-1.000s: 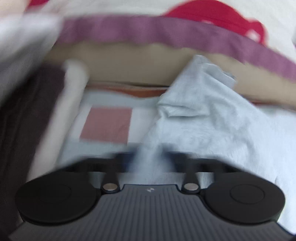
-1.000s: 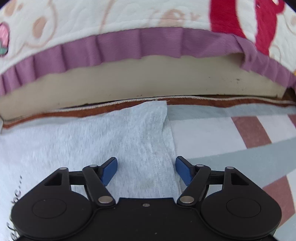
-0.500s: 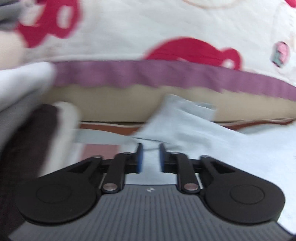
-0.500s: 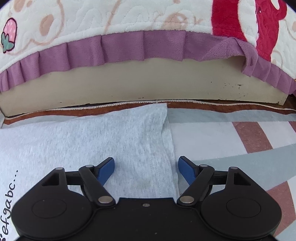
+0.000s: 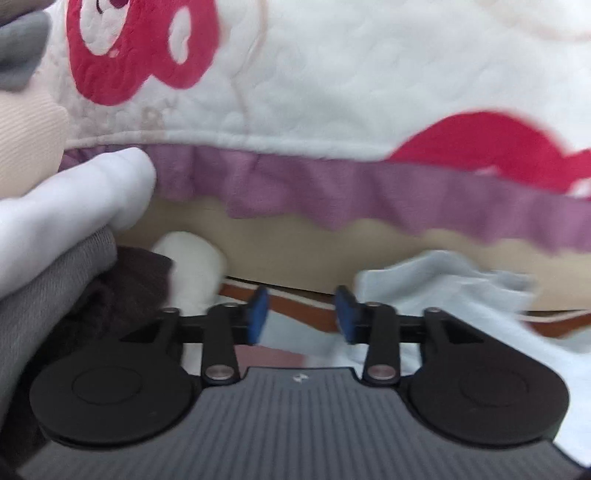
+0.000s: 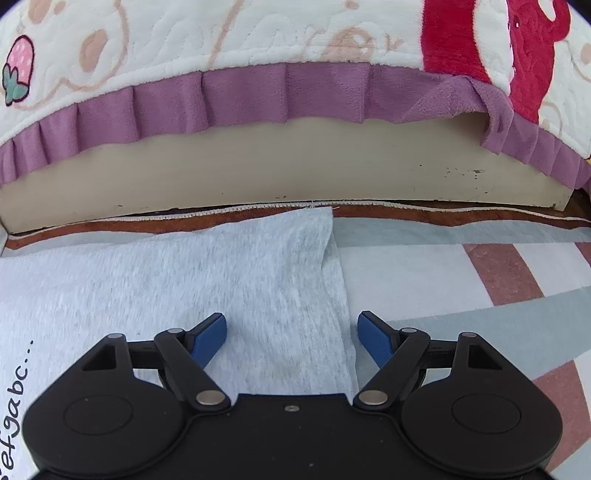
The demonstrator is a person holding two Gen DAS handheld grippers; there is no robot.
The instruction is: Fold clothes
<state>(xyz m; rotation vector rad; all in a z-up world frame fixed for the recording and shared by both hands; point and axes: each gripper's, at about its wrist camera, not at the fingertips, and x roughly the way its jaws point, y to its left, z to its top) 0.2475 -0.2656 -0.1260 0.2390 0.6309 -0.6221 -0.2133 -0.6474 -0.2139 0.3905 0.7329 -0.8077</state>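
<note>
- The shirt [image 6: 229, 280], pale grey with printed letters at its left edge, lies flat on a patterned rug [image 6: 461, 280] beside the base of a bed [image 6: 295, 170]; a quilt [image 6: 258, 33] with a purple frill hangs over that base.
- The right hand-held gripper [image 6: 291, 334] is released, empty, its blue pads wide apart just above the shirt; one pad is over the cloth, the other over the rug, so the shirt's right edge runs between them.
- The left hand-held gripper [image 5: 301, 314] is also released and empty; this view is blurred; a rumpled end of the shirt [image 5: 443, 284] lies just right of it, and a pile of clothes [image 5: 66, 258] sits to its left.
- The step in hand seems to be taking hold for a fold; to do it well, lower each gripper onto a shirt edge, pinch all layers without catching the rug, and lift both ends level so the crease runs straight.
</note>
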